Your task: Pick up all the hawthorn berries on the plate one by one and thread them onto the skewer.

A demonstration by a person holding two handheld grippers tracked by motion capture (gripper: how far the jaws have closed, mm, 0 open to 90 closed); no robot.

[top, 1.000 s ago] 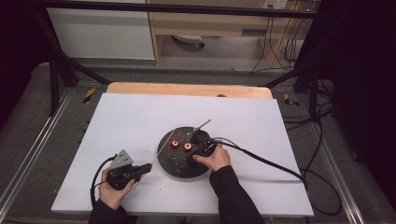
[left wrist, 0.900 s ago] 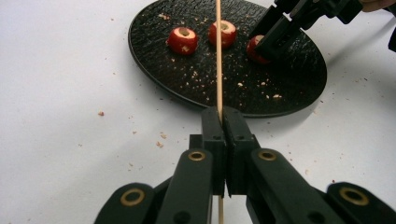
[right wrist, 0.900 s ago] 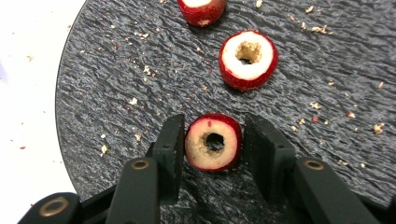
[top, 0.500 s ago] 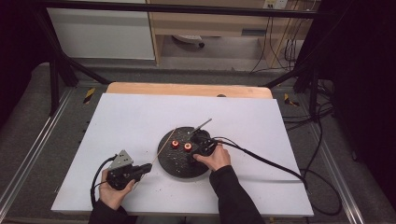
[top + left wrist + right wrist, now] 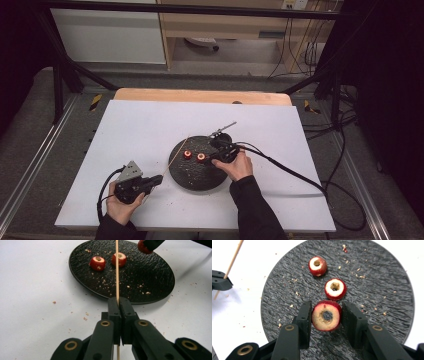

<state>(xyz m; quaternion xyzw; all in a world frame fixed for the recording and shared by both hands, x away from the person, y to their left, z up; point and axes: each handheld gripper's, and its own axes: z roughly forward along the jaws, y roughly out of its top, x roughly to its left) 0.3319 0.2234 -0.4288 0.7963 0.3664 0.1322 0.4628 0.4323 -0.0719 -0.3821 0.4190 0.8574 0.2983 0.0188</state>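
Note:
A round black plate (image 5: pixel 196 175) lies at the table's middle with two cored red fruit pieces (image 5: pixel 187 154) (image 5: pixel 201 157) on it. My right gripper (image 5: pixel 327 315) is shut on a third red cored piece (image 5: pixel 327 317), held just over the plate (image 5: pixel 374 277) close to the other two pieces (image 5: pixel 317 265) (image 5: pixel 335 288). Left of the plate, my left gripper (image 5: pixel 119 301) is shut on a thin wooden skewer (image 5: pixel 117 270). The skewer points over the plate (image 5: pixel 140 277) towards the two pieces. In the high view the left gripper (image 5: pixel 159 179) and right gripper (image 5: pixel 214 157) face each other across the plate.
Crumbs are scattered on the plate and on the white table top (image 5: pixel 140 130). A black cable (image 5: pixel 290 172) trails from the right gripper to the table's right edge. A wooden strip (image 5: pixel 200 95) runs along the far edge.
The right gripper has shifted slightly away and to the right with the fruit piece. The left gripper and skewer have stayed put.

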